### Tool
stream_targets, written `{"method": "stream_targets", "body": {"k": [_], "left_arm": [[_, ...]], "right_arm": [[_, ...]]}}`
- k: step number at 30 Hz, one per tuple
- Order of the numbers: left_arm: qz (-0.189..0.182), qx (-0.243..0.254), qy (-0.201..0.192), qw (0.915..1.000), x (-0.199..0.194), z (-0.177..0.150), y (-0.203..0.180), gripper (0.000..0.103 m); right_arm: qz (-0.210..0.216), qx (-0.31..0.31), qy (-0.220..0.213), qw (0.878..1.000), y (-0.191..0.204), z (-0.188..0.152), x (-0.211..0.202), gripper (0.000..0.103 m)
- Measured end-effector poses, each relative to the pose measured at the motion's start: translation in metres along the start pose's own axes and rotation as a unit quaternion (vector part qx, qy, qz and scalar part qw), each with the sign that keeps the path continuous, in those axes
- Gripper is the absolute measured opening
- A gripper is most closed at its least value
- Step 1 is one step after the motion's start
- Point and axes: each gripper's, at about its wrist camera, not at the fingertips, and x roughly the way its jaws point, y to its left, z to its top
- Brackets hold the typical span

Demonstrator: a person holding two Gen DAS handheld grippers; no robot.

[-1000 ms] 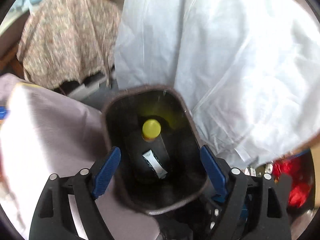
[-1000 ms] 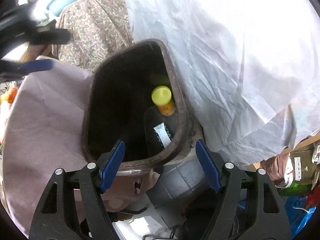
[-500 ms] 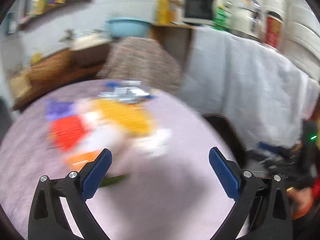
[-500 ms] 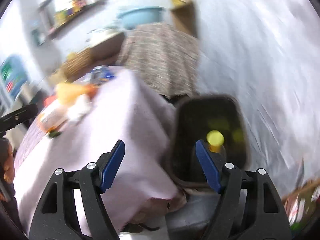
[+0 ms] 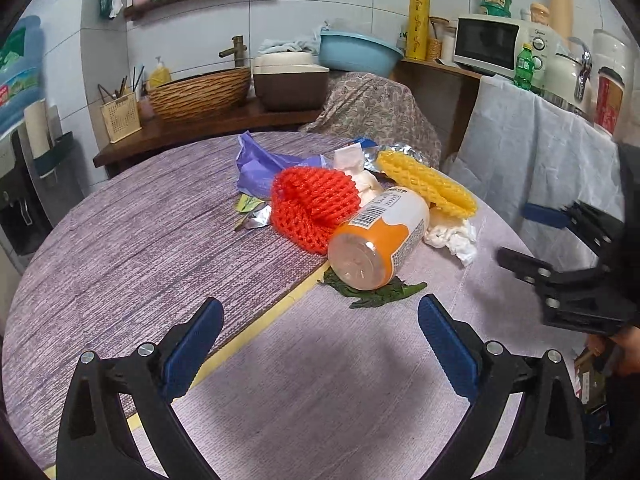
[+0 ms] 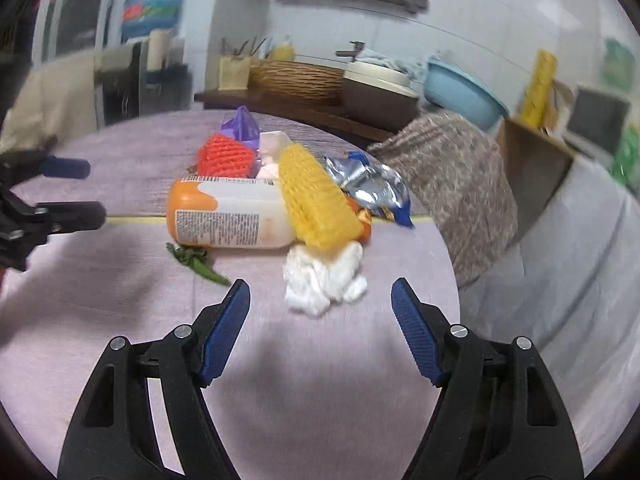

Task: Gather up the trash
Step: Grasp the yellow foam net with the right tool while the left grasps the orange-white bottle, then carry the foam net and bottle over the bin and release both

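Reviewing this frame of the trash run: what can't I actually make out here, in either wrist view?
- Trash bin: in neither view.
- Orange bottle: cap end hidden behind its own body in the left wrist view, under the yellow foam net in the right.
- Green leaf: partly under the bottle.
- Foil wrapper: print blurred in the right wrist view.
- Right gripper: cut off by the left view's edge.

Both grippers swung from the bin to the table point(image 5: 120, 240), left gripper point(image 5: 320, 344) wider.
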Motion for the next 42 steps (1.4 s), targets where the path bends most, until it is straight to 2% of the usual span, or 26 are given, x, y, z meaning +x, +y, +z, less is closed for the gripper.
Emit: {"method": "stream_targets", "body": {"k": [4,8,10,12,17,22,26,30,33,37,42], "left_arm": [[-0.01,0.01,0.002,0.9999,-0.004,-0.009,-0.001,0.097],[-0.02,0.019,0.011,0.9995,-0.003,-0.008,-0.005,0.097],[-0.026,0.031,0.018,0.999,-0.001,-0.004,-0.008,0.097],[-0.027,0.045,0.022,0.9984,0.002,0.0,-0.01,0.097],[-0.023,0.109,0.038,0.993,0.021,0.019,-0.026,0.097],[-0.022,0.206,0.08,0.9749,0.054,0.042,-0.055,0.095],[-0.021,0.25,0.126,0.9597,0.083,0.054,-0.069,0.084],[0.005,0.283,0.163,0.9451,0.114,0.06,-0.078,0.076],[0.007,0.292,0.182,0.939,0.125,0.061,-0.084,0.066],[0.021,0.31,0.184,0.9324,0.128,0.058,-0.091,0.064],[0.02,0.292,0.176,0.94,0.123,0.059,-0.09,0.063]], "right_arm": [[-0.036,-0.064,0.005,0.997,0.011,0.02,0.028,0.072],[-0.045,-0.096,0.026,0.994,0.011,0.027,0.055,0.06],[-0.058,-0.115,0.03,0.991,0.014,0.029,0.062,0.035],[-0.054,-0.111,0.029,0.992,0.012,0.03,0.06,0.021],[-0.041,-0.068,-0.007,0.997,0.001,0.036,0.033,0.019],[-0.035,-0.019,-0.034,0.999,-0.016,0.043,-0.004,0.019],[-0.021,0.031,-0.052,0.998,-0.033,0.037,-0.033,0.02],[-0.019,0.055,-0.057,0.997,-0.04,0.02,-0.052,0.019],[-0.018,0.08,-0.055,0.995,-0.047,0.005,-0.06,0.02],[-0.017,0.121,-0.049,0.991,-0.056,-0.015,-0.066,0.02],[-0.004,0.158,-0.049,0.986,-0.063,-0.033,-0.073,0.02]]}}
